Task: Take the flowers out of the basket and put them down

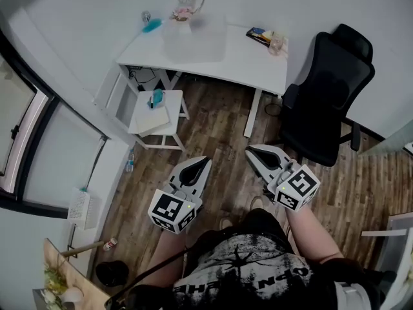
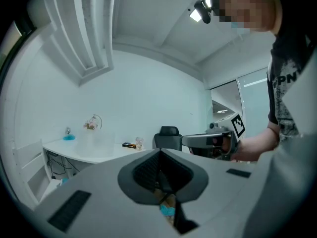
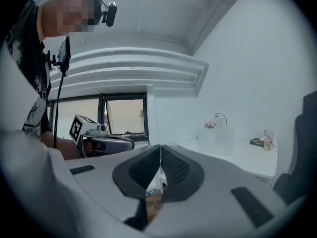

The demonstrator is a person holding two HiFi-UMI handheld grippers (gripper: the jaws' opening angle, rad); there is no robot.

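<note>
A small basket (image 1: 188,4) with a round wire handle holds pink flowers (image 1: 182,13) at the back of the white desk (image 1: 239,60). It also shows far off in the left gripper view as the basket (image 2: 92,123) and in the right gripper view as the basket (image 3: 216,121). Both grippers are held in front of the person's body over the wooden floor, well short of the desk. My left gripper (image 1: 204,163) is shut with nothing in it, jaws meeting in its own view (image 2: 159,152). My right gripper (image 1: 252,151) is likewise shut and empty (image 3: 160,147).
A clear box (image 1: 193,39) stands on the desk in front of the basket, a blue object (image 1: 153,25) to its left, books (image 1: 261,35) and a glass (image 1: 279,44) at the right end. A black office chair (image 1: 329,102) stands on the right, a small white side table (image 1: 158,113) below the desk's left.
</note>
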